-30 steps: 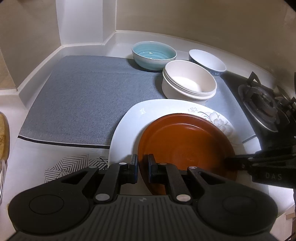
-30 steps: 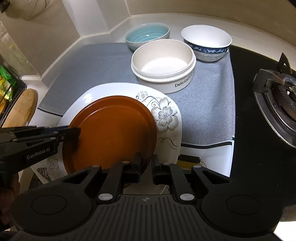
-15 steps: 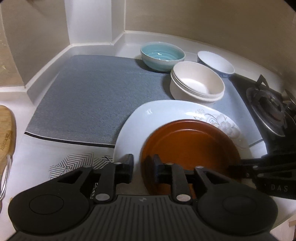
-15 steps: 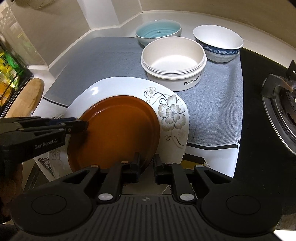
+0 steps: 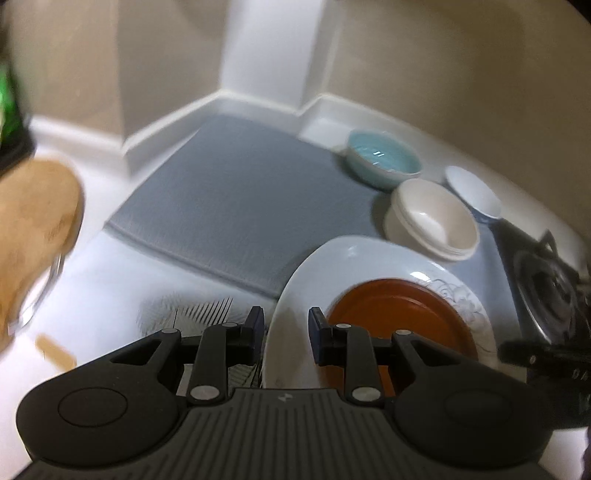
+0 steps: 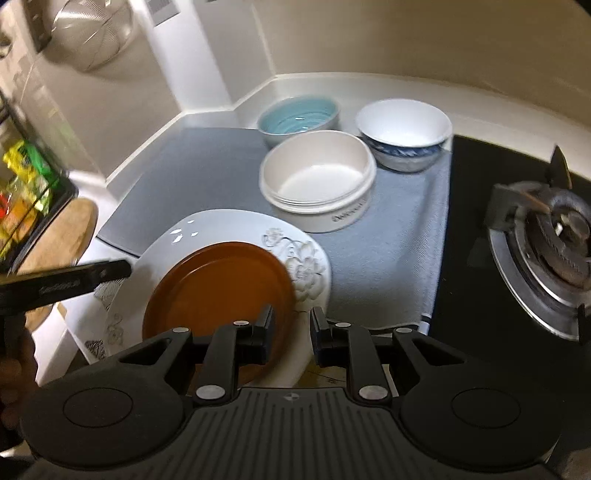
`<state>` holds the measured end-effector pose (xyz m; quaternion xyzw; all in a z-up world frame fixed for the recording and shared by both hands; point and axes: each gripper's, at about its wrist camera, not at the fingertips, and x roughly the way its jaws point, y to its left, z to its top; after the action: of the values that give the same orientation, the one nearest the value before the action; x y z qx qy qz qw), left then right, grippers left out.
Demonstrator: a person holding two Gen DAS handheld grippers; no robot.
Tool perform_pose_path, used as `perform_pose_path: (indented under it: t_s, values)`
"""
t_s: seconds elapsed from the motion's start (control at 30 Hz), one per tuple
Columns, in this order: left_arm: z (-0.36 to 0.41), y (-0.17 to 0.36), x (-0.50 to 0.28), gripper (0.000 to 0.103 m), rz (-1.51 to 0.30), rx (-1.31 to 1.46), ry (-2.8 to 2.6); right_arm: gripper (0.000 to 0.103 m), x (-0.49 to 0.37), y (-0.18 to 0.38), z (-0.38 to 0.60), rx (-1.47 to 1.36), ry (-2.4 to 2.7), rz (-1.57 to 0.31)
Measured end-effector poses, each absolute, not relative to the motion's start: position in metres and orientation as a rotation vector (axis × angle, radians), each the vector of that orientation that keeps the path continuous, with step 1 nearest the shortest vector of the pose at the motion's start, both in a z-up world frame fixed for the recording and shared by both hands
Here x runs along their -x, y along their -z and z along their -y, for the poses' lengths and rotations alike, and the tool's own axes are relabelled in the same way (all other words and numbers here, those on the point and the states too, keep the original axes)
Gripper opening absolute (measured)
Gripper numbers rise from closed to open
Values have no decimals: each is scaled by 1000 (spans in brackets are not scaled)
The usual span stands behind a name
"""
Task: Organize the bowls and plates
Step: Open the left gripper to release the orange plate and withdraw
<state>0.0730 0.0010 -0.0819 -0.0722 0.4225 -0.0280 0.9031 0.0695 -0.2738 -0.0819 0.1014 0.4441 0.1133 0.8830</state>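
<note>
A brown plate (image 6: 221, 284) lies on a white floral plate (image 6: 229, 229) at the front of the counter; both also show in the left wrist view, the brown plate (image 5: 399, 314) on the white plate (image 5: 354, 258). My left gripper (image 5: 286, 330) is open, its jaws either side of the white plate's left rim. My right gripper (image 6: 291, 332) is open at the plates' near right edge. A cream bowl stack (image 6: 317, 177), a blue bowl (image 6: 299, 116) and a white-and-blue bowl (image 6: 404, 131) stand behind on the grey mat (image 6: 192, 162).
A gas burner (image 6: 554, 236) on black glass lies to the right. A wooden board (image 5: 33, 229) lies at the left by a rack with packets (image 6: 22, 177). A metal strainer (image 6: 88, 33) hangs on the wall. Walls close the back corner.
Both grippers have opened and let go of the brown plate's rim. The plates now rest lower on the counter; both cameras have pulled back and tilted, blurring the view.
</note>
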Motion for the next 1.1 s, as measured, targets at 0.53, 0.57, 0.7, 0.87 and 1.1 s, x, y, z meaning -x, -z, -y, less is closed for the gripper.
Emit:
perform_pose_path:
  t_s: [0.53, 0.57, 0.7, 0.87, 1.1]
  values:
    - [-34, 109, -95, 27, -1068, 410, 97, 22, -84, 109, 278, -299, -254, -1055]
    - [-35, 111, -98, 27, -1071, 417, 115, 22, -85, 110, 277, -297, -253, -1058]
    - [-40, 116, -110, 27, -1095, 432, 176, 20, -87, 111, 275, -302, -253, -1064]
    - [-48, 120, -123, 24, -1110, 431, 254, 19, -87, 110, 274, -322, -218, -1068]
    - [-74, 123, -135, 22, -1105, 454, 295, 19, -87, 106, 252, -279, -195, -1059]
